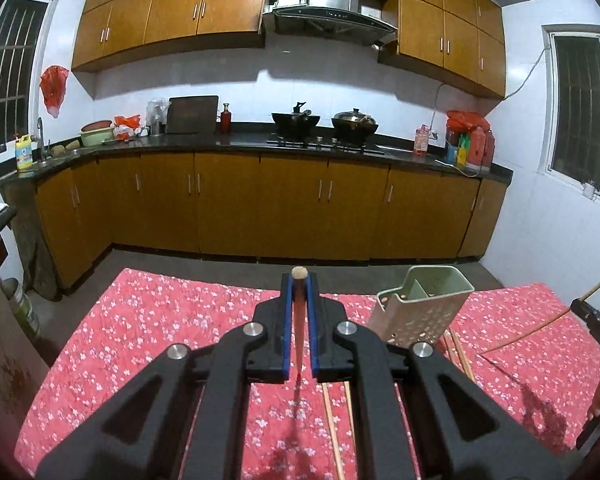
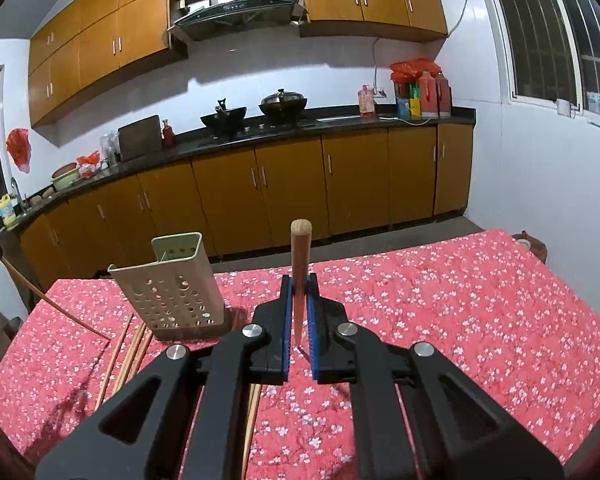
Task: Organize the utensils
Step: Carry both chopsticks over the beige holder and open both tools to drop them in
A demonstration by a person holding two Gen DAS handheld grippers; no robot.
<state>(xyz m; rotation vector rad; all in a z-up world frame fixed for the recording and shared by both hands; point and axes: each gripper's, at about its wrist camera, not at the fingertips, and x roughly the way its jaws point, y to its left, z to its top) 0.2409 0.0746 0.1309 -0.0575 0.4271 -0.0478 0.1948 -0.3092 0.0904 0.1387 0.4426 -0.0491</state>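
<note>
Red floral tablecloth [image 2: 440,300]; pale-green holder [image 2: 172,280]

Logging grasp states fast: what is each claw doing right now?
Left claw: closed on a chopstick.
Right claw: closed on another chopstick.

A kitchen with white tiled walls [image 1: 172,76]. At 12 o'clock, orange-brown upper cabinets [image 1: 168,12] flank a steel range hood [image 1: 332,8]. Below runs a dark countertop [image 1: 236,146] over matching lower cabinets [image 1: 292,204], bending toward 9 o'clock, where a faucet [image 1: 41,136] stands. Two woks [image 1: 324,122] sit on the hob. Barred windows show at 9 o'clock [image 1: 8,68] and 3 o'clock [image 1: 580,108], dark outside. The floor [image 1: 188,264] is grey. At 6 o'clock lies a table under a red floral cloth [image 2: 460,312].
</note>
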